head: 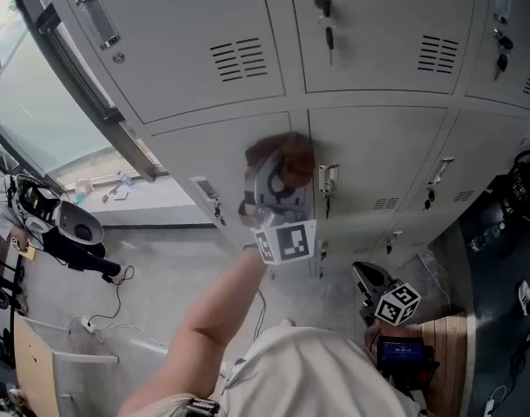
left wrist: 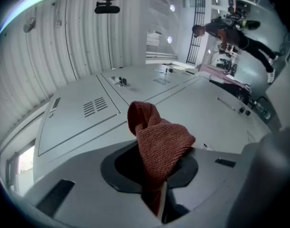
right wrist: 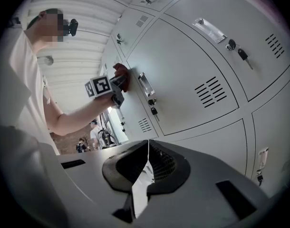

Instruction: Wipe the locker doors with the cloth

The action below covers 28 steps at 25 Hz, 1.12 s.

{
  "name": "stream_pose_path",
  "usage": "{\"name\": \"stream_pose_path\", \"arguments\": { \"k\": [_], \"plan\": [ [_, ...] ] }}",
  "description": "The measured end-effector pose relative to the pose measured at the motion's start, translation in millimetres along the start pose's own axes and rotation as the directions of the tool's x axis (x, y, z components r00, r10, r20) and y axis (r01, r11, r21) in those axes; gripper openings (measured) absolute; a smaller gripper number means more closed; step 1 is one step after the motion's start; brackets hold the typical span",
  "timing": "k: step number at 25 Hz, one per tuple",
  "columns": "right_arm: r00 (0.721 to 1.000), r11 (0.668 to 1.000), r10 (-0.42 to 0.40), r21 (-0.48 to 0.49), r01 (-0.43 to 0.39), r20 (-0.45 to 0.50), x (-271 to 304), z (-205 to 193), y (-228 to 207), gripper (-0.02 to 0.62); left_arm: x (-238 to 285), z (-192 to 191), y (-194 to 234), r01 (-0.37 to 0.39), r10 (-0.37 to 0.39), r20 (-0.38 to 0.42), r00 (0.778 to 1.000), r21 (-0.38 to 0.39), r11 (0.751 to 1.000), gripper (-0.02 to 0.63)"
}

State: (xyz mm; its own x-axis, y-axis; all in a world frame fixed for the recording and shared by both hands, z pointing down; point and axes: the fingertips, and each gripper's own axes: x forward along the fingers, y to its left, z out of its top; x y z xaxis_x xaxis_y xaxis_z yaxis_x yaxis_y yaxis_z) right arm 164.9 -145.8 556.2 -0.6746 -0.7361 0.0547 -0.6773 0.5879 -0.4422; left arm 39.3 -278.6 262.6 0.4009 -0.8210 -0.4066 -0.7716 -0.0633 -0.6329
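Note:
The grey locker doors [head: 369, 33] fill the wall ahead. In the head view my left gripper [head: 274, 185] presses a reddish-brown cloth [head: 284, 155] against a lower door [head: 221, 150], close to its right edge and beside a handle [head: 327, 179]. The left gripper view shows the cloth [left wrist: 157, 144] bunched and clamped in the left gripper [left wrist: 161, 184]. From the right gripper view, the cloth [right wrist: 121, 72] and left gripper [right wrist: 112, 87] rest on a door. My right gripper [head: 367, 281] hangs low by my body; its jaws [right wrist: 146, 160] are shut with nothing between them.
Keys [head: 327, 24] hang in several locks and handles [head: 208, 200] stick out of the doors. A window [head: 39, 102] is at the left, with cables and gear [head: 69, 233] on the floor below. A wooden board [head: 439, 354] lies at the lower right.

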Motion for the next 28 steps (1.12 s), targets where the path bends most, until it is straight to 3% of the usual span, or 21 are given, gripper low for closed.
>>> {"name": "stream_pose_path", "arguments": {
  "k": [3, 9, 13, 17, 19, 23, 28],
  "plan": [
    [1.0, 1.0, 0.011, -0.003, -0.011, -0.011, 3, -2, 1, 0.018, -17, -29, -26, 0.053, -0.052, -0.029, 0.998, 0.016, 0.998, 0.071],
    [0.999, 0.999, 0.029, -0.025, -0.03, -0.031, 10, -3, 4, 0.018, -47, -85, -81, 0.16, -0.165, -0.131, 0.978, -0.05, 0.986, 0.071],
    [0.998, 0.997, 0.05, -0.062, -0.052, -0.04, 14, -1, 11, 0.018, -61, -106, -104, 0.201, -0.225, -0.195, 0.955, -0.136, 0.97, 0.071],
    [0.995, 0.989, 0.097, -0.107, -0.098, -0.013, 17, 16, 17, 0.018, -68, -102, -90, 0.169, -0.23, -0.234, 0.945, -0.254, 0.952, 0.071],
    [0.993, 0.986, 0.121, -0.117, -0.118, 0.017, 18, 29, 18, 0.018, -77, -97, -82, 0.159, -0.252, -0.241, 0.937, -0.349, 0.924, 0.071],
    [0.988, 0.981, 0.142, -0.143, -0.132, 0.063, 25, 55, 18, 0.018, -105, -93, -77, 0.125, -0.295, -0.243, 0.924, -0.538, 0.834, 0.071],
    [0.983, 0.971, 0.176, -0.172, -0.166, 0.048, 34, 70, 31, 0.018, -155, -104, -90, 0.088, -0.352, -0.285, 0.891, -0.653, 0.752, 0.071]
  ]
}}
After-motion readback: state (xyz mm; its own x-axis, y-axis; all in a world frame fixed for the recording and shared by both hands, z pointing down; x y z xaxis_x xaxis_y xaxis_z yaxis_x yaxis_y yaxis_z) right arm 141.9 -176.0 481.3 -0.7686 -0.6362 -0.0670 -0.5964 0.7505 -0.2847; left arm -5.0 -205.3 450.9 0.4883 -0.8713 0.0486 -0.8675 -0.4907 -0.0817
